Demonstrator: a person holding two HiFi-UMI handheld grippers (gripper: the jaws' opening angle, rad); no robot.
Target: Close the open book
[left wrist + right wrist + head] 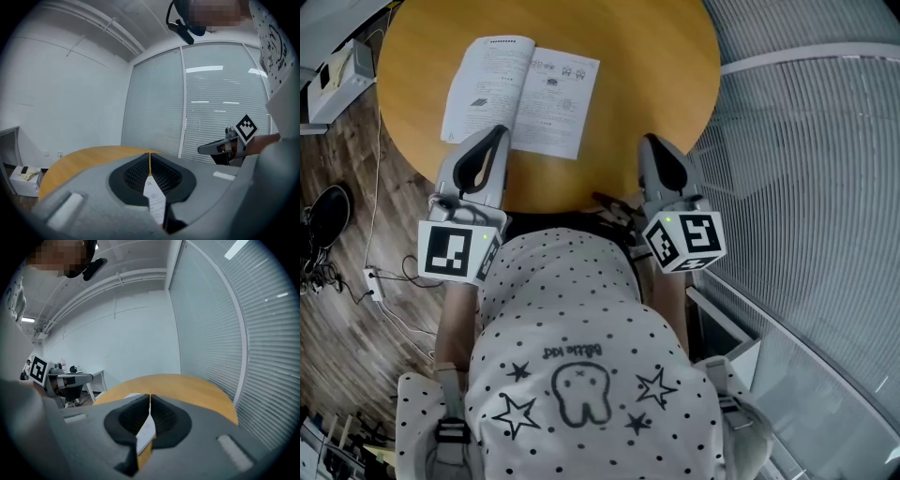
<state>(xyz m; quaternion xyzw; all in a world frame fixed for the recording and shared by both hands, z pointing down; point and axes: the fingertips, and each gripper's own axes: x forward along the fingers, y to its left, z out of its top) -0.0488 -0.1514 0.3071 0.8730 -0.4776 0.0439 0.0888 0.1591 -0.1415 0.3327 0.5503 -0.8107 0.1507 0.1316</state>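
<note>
Wooden round table (pixel 656 66) carries the open book (pixel 520 94), lying flat toward eleven o'clock from where I sit. My left gripper (pixel 498 131) has its jaws pressed together on nothing, tips over the book's six o'clock edge. My right gripper (pixel 648 140), likewise closed and empty, sits at the book's four o'clock, apart from it.

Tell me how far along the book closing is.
Nothing done yet: the book lies open on the table. In hand: the left gripper, shut, sits at the book's near edge; the right gripper, shut too, holds nothing. Left: folding one half over.
</note>
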